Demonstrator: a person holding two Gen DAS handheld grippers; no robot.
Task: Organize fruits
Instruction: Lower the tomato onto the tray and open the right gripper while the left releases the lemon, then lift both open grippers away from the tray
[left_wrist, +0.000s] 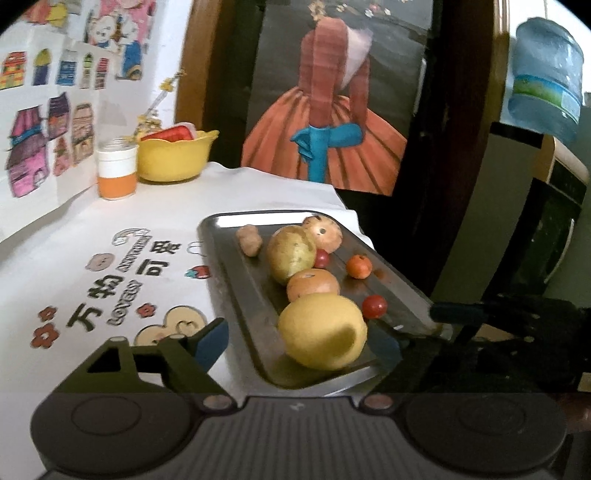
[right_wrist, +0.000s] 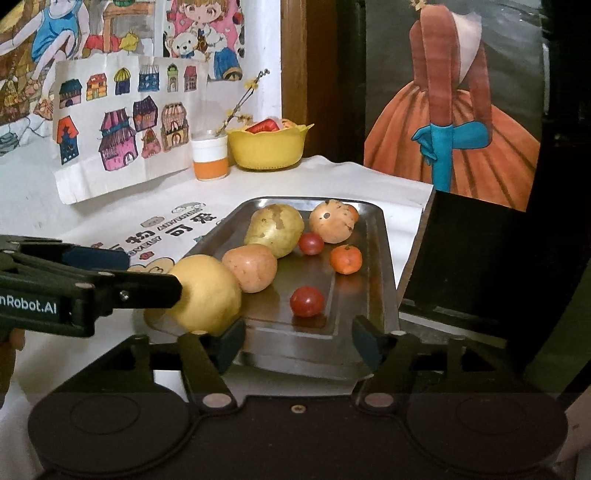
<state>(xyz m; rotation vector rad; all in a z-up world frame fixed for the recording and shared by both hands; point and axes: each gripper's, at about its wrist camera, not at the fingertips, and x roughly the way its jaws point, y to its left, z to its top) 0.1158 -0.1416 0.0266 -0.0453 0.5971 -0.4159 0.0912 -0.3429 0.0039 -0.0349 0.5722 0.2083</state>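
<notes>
Straddling the yellow fruit (left_wrist: 322, 331) at the steel tray's (left_wrist: 225, 266) near end, left tongs (left_wrist: 301, 345) are spread; contact prob. absent. Right tongs (right_wrist: 299, 341) gape nearby. Pads should be centred before closing.

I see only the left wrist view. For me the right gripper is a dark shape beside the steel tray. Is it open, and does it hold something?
Observer: The right gripper is open and holds nothing. Its fingers stand at the near short edge of the rectangular steel tray.
Operator: Is any fruit hidden behind the spotted round orange-tan fruit at the far end?
Observer: Yes, a small orange fruit peeks out from behind it, near the tray's far right corner.
</notes>
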